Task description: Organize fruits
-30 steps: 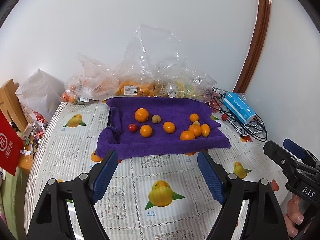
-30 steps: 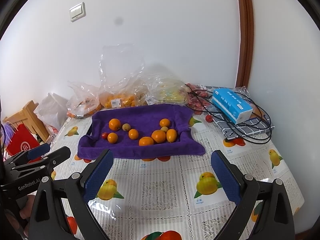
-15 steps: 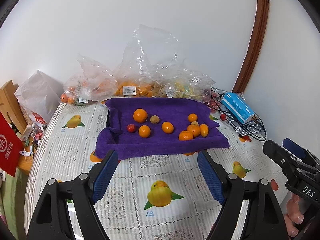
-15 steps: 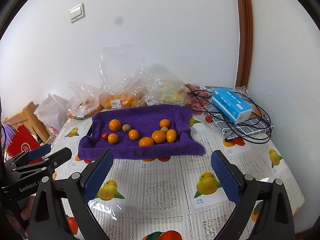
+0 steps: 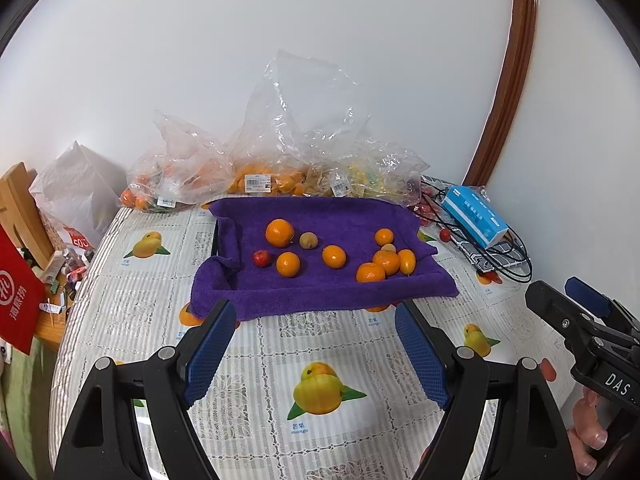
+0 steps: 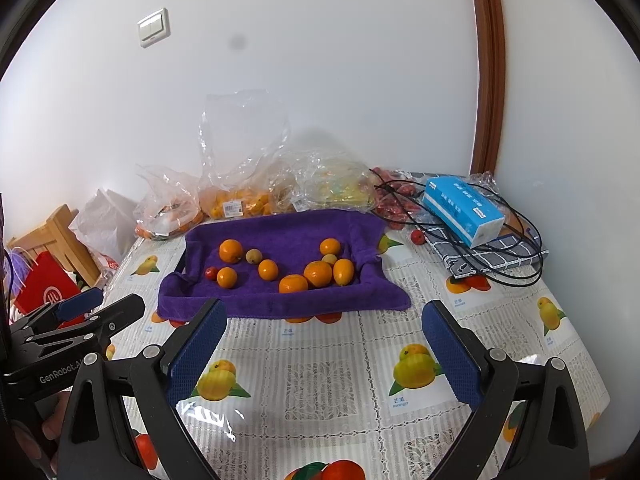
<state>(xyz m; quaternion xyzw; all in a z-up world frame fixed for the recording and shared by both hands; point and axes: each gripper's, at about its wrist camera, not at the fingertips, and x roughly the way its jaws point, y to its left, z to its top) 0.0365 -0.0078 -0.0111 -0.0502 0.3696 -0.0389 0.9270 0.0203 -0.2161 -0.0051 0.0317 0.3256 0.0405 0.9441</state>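
Left wrist view: we see the fruits lying loose on a purple towel (image 5: 320, 284) spread over a tray on the table (image 5: 256, 360), well ahead of both tools.
Red fruit (image 5: 261, 258): small and smooth at the towel's left; we judge it light, and apt to slip from wide pads.
Oranges (image 5: 279, 233): round, firm-skinned, likely to roll; we would close across the widest part with gentle pressure.
Brownish fruit (image 5: 308, 239): just right of the big orange, possibly soft; what kind it is we cannot tell.
Right cluster (image 5: 385, 262): several touching, so lifting one may nudge its neighbours.
Left gripper (image 5: 320, 354): jaws spread wide, nothing between them, tilted down over the tablecloth short of the towel.
Right gripper (image 6: 324, 354): likewise spread and empty, angled down toward the towel, alongside the left one.
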